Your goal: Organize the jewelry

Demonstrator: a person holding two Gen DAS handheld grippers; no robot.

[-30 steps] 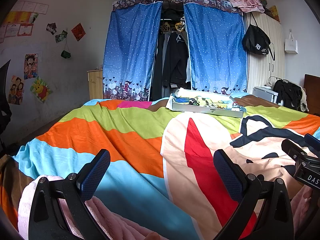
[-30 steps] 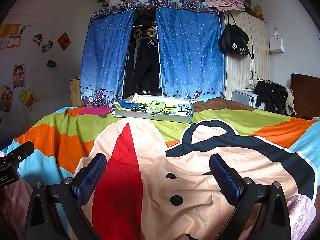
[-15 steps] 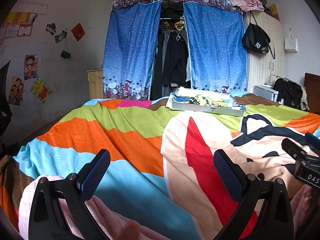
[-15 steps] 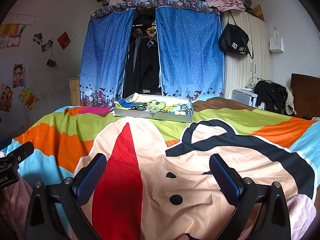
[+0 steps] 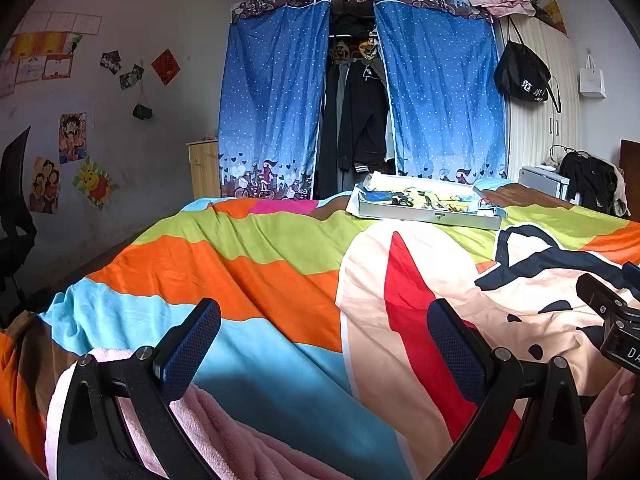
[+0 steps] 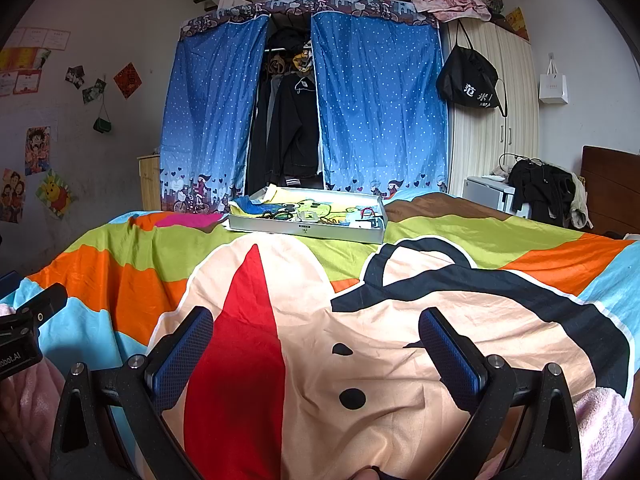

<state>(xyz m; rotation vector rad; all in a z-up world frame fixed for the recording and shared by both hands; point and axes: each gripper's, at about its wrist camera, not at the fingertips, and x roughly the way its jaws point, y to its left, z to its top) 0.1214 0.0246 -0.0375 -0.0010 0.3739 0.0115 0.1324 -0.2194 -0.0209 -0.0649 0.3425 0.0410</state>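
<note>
Set against the pictures from a second and half a second ago, almost nothing differs: both views hold the same framing, the tray sits at the same far spot, and both pairs of tongs gape as wide as they did.

One bed fills the scene, covered by one striped cartoon bedspread [image 6: 304,280] in orange, green, light blue and peach with a red wedge. Behind it hang two blue dotted curtains [image 6: 208,120], parted over dark clothes on a rail. One black bag [image 6: 470,78] hangs on the pale wardrobe at far right, and one small white paper bag [image 6: 553,84] hangs on the wall right of that.

One shallow white tray [image 6: 308,231] lies at the far end of the bedspread, well apart from both tools. It holds a tangle of jewelry [image 6: 284,214], the pieces too small to count; a dark beaded loop lies on its left part and a reddish loop near its right end.

The left gripper [image 5: 324,344] hovers low over the near left of the bed, its two blue-padded fingers spread wide with nothing between them. The right gripper [image 6: 316,350] hovers just beside it to the right, equally wide and empty. Pink fleece sleeves [image 5: 224,436] show beneath both tools.
</note>
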